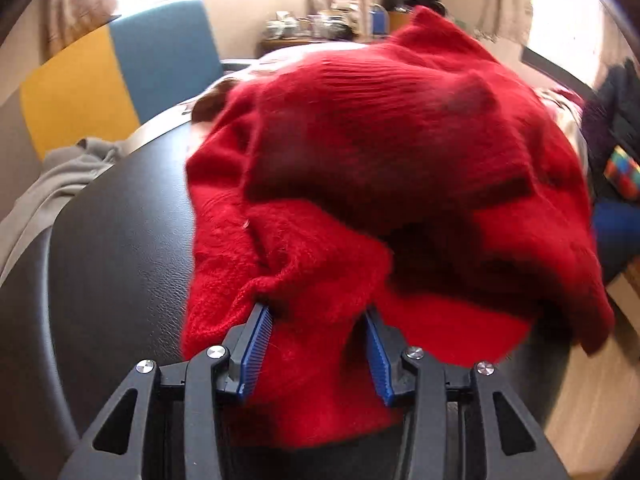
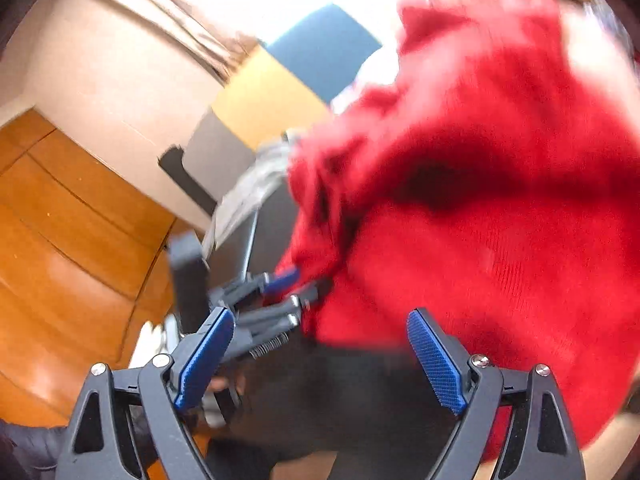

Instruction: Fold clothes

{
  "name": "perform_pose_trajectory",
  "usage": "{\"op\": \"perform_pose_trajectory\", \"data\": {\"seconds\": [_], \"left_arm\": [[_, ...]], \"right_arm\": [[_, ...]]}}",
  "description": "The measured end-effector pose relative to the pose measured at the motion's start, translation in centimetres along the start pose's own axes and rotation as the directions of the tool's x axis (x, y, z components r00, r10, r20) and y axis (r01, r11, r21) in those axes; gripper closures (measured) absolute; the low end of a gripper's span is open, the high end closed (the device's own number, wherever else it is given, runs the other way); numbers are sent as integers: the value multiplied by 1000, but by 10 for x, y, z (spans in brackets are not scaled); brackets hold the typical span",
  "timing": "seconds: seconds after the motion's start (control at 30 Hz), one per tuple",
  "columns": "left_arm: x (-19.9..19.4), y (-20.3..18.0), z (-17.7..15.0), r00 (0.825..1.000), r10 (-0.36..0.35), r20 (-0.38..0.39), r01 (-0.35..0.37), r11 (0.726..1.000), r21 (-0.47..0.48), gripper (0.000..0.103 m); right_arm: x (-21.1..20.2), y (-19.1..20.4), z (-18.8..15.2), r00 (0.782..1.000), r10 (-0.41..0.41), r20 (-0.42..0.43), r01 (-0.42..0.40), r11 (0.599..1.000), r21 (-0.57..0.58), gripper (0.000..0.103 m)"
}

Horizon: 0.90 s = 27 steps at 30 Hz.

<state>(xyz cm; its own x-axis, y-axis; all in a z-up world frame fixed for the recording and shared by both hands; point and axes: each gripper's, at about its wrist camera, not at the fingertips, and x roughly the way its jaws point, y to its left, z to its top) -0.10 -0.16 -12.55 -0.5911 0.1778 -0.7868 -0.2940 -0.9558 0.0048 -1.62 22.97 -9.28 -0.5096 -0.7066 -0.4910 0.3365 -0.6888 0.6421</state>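
A fuzzy red knit sweater (image 1: pixel 380 152) hangs bunched over a black table (image 1: pixel 120 240). My left gripper (image 1: pixel 316 316) is shut on a thick fold of the sweater, which fills the gap between its blue pads and drapes over the tips. In the right wrist view the sweater (image 2: pixel 480 220) fills the right side, blurred. My right gripper (image 2: pixel 320 328) is open and empty, its blue pads wide apart just below the sweater's hem. The left gripper (image 2: pixel 280 284) shows there too, clamped on the sweater's left edge.
A grey garment (image 1: pixel 60 184) lies at the table's left edge. A yellow and blue chair back (image 1: pixel 120 76) stands behind. A cluttered sideboard (image 1: pixel 312 28) and bright windows are at the back. Orange wood floor (image 2: pixel 72 260) lies below the table's left side.
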Motion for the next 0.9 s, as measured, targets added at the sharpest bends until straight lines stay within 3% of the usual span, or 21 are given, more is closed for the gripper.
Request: {"op": "perform_pose_trajectory", "data": {"seconds": [0.03, 0.07, 0.1, 0.13, 0.27, 0.37, 0.43, 0.5, 0.57, 0.63, 0.7, 0.77, 0.83, 0.9], "left_arm": [[-2, 6, -2, 1000, -17, 15, 18, 998, -56, 64], [-3, 12, -5, 999, -35, 29, 38, 993, -110, 77], [-4, 21, -7, 997, -61, 38, 67, 984, -166, 88], [-6, 33, -10, 994, -95, 55, 106, 965, -240, 92], [-18, 75, -33, 978, -154, 138, 201, 862, -466, 93], [-29, 87, -45, 977, -137, 166, 202, 849, -488, 93], [-32, 92, -52, 980, -111, 163, 178, 854, -489, 93], [-23, 97, -52, 987, -89, 133, 141, 871, -471, 89], [-20, 90, -48, 992, -47, 118, 92, 904, -417, 82], [-17, 74, -39, 996, -2, 92, 32, 945, -325, 68], [-11, 61, -27, 997, 42, 63, -26, 969, -247, 69], [-14, 66, -28, 998, 29, 60, -11, 959, -284, 88], [-27, 91, -38, 994, -41, 97, 78, 907, -414, 94], [-55, 119, -60, 989, -31, 145, 102, 853, -512, 95]], "right_arm": [[-4, 3, 13, 998, -19, 57, 22, 999, -46, 5], [-7, 6, 26, 993, -35, 115, 46, 995, -92, 0], [-11, 9, 39, 984, -48, 173, 72, 988, -135, 0], [-8, 12, 52, 974, -68, 217, 105, 981, -161, 0], [29, 6, 100, 954, -176, 242, 205, 973, -103, 0], [70, 7, 121, 930, -300, 214, 330, 936, -120, 0], [99, -3, 127, 940, -315, 133, 332, 934, -129, 3], [128, -10, 125, 965, -262, -29, 258, 961, -99, 14], [146, -9, 110, 969, -201, -141, 192, 979, -76, 28], [143, -8, 91, 976, -137, -169, 129, 990, -59, 27], [134, -7, 72, 982, -68, -176, 62, 997, -38, 27], [121, -9, 54, 984, 23, -176, -20, 1000, 21, 27], [103, -14, 34, 984, 73, -164, -63, 996, 60, 27], [89, -15, 21, 980, 112, -166, -96, 991, 98, 26]]}}
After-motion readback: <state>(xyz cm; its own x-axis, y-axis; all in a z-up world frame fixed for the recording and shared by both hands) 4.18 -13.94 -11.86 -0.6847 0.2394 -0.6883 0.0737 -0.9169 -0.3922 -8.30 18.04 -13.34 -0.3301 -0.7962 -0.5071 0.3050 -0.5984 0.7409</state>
